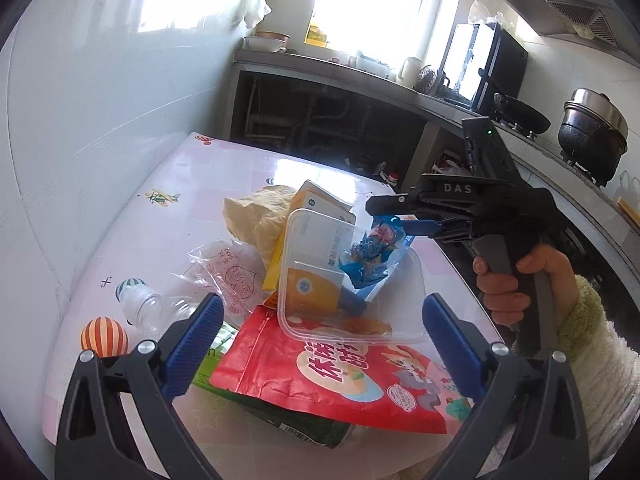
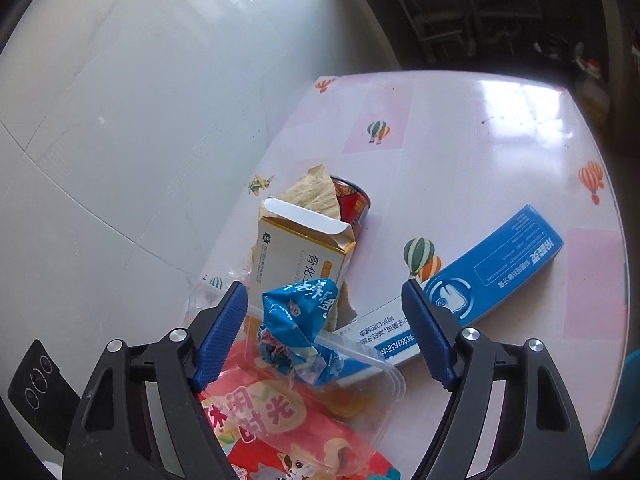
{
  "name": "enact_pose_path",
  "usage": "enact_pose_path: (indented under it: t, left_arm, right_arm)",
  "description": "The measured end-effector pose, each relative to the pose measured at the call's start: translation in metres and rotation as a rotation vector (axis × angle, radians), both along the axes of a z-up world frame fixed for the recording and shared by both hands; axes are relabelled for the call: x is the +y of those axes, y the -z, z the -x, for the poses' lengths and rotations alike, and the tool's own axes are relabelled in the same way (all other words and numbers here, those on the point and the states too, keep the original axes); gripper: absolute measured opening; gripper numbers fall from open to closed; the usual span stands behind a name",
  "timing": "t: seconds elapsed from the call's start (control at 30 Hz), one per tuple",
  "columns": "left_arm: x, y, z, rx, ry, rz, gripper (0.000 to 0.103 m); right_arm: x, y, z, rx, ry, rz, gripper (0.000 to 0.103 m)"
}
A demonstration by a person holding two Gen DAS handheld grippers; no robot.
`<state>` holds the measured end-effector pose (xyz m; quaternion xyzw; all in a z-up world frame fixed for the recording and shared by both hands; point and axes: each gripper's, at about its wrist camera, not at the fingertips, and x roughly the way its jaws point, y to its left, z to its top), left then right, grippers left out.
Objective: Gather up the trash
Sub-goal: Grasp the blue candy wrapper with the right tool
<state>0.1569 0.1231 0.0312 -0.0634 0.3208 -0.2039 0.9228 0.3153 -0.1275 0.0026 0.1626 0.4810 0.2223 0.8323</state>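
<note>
A pile of trash lies on the pink table. A clear plastic tray rests tilted on a red snack bag. A crumpled blue wrapper lies in the tray; it also shows in the right wrist view. Behind are a white and yellow medicine box, crumpled tan paper, a clear plastic bag and a clear bottle. My left gripper is open, just above the red bag and tray. My right gripper is open, its fingers either side of the blue wrapper.
A blue toothpaste box lies on the table at the right, and a red can stands behind the medicine box. A white wall runs along the table's left. A kitchen counter with pots is behind to the right.
</note>
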Motion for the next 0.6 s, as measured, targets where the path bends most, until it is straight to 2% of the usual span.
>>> enact_pose_path:
  t: [0.17, 0.3, 0.4, 0.6]
  left_arm:
    - [0.005, 0.002, 0.002, 0.0, 0.008, 0.034, 0.097]
    - [0.005, 0.003, 0.003, -0.004, 0.009, 0.042, 0.097]
    - [0.008, 0.004, 0.0, 0.001, 0.011, 0.054, 0.097]
    - [0.006, 0.001, -0.006, 0.029, 0.012, 0.064, 0.094]
  right_arm:
    - [0.001, 0.009, -0.003, 0.037, -0.01, 0.001, 0.047]
    - [0.0, 0.005, -0.004, 0.033, -0.007, -0.02, 0.024]
    - [-0.002, 0.001, 0.0, 0.022, -0.006, -0.045, 0.015]
    - [-0.015, -0.01, 0.011, -0.007, 0.008, -0.109, 0.012]
